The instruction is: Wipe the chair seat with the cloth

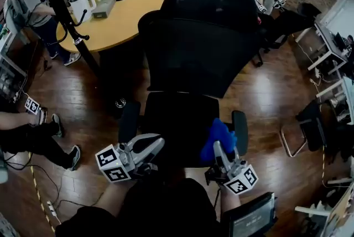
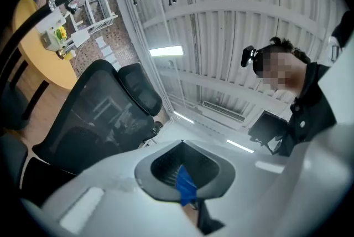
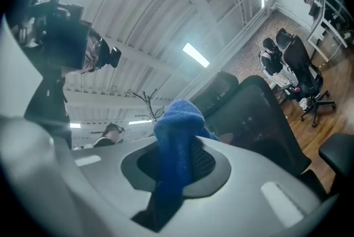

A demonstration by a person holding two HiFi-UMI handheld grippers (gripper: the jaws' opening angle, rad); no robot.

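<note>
The black office chair fills the middle of the head view, its dark seat [image 1: 177,122] just ahead of me under the mesh back [image 1: 202,42]. A bright blue cloth [image 1: 218,137] hangs bunched over the seat's right side, and my right gripper [image 1: 219,150] is shut on it. The right gripper view shows the cloth [image 3: 176,136] draped between the jaws of that gripper [image 3: 177,172], which is pointed upward. My left gripper [image 1: 156,143] hovers over the seat's front left, jaws together and holding nothing I can see. In its own view the left gripper [image 2: 185,178] shows only a small blue strip.
The chair's armrests [image 1: 128,122] [image 1: 240,130] flank the seat. A round yellow table [image 1: 133,14] with flowers and a black coat rack [image 1: 61,3] stand at the back left. A seated person's legs [image 1: 38,139] are at left. Another chair [image 1: 287,20] stands back right.
</note>
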